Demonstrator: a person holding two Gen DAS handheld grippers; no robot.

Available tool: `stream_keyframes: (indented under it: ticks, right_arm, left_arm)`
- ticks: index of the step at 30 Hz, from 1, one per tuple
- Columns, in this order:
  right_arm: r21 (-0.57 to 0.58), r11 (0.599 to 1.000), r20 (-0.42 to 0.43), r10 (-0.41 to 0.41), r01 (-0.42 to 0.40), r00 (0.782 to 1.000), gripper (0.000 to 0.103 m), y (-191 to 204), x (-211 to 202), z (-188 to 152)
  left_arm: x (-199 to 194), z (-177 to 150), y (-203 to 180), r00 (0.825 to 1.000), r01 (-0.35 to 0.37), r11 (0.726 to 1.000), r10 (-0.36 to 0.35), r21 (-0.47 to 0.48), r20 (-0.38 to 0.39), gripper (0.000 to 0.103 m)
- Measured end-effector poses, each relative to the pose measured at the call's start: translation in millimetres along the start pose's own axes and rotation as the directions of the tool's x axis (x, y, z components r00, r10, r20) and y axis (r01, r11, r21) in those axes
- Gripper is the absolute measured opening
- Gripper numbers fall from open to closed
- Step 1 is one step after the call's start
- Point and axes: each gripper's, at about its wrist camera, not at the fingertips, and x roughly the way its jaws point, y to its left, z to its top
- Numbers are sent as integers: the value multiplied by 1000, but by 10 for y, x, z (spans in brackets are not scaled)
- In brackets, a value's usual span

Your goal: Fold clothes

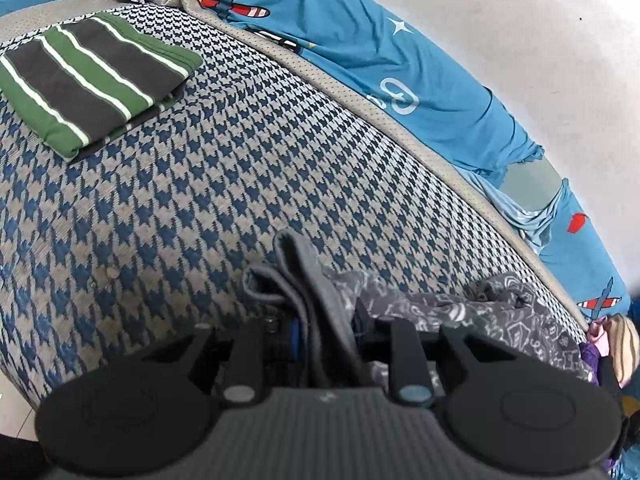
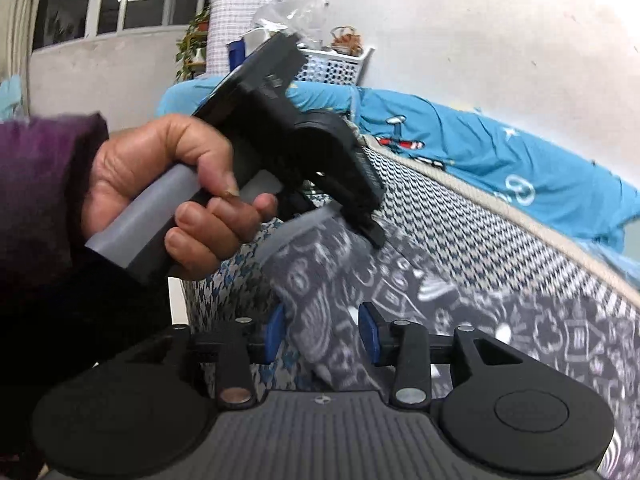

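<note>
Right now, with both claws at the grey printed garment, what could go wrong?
1. The right claw stands open around the grey printed garment, so that side may drop and the fold slump.
2. The left claw pinches only a bunched edge, which could slip out.
3. A dragged garment might disturb the folded striped shirt on the mattress.

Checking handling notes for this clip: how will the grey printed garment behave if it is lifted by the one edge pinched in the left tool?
The grey printed garment looks floppy: it bunches and creases where the left tool pinches it, so it would probably hang limp. It seems thin, so likely light. Its far part lies slack on the houndstooth mattress and may drag.
</note>
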Motion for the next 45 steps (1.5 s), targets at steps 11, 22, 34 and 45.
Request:
stream_keyframes:
  ticks: [11, 22, 34, 45]
  right_arm:
    - [115, 993, 3, -2, 2, 1000, 38, -277, -220, -26]
    - [153, 954, -12, -258, 257, 966, 16, -649, 40, 42]
    - [154, 920, -97, -350, 361, 932, 13, -1105, 498, 131]
    - [164, 909, -191, -353, 384, 916, 4, -1413, 941, 72]
  left_arm:
    - [30, -48, -46, 997, -80, 995, 80, 54, -4, 28]
    - [39, -108, -168, 991, -132, 983, 130, 131, 21, 37]
    - [68, -92, -188, 991, -135, 983, 133, 128, 19, 46]
    - [87, -97, -240, 990, -144, 980, 142, 135, 20, 57]
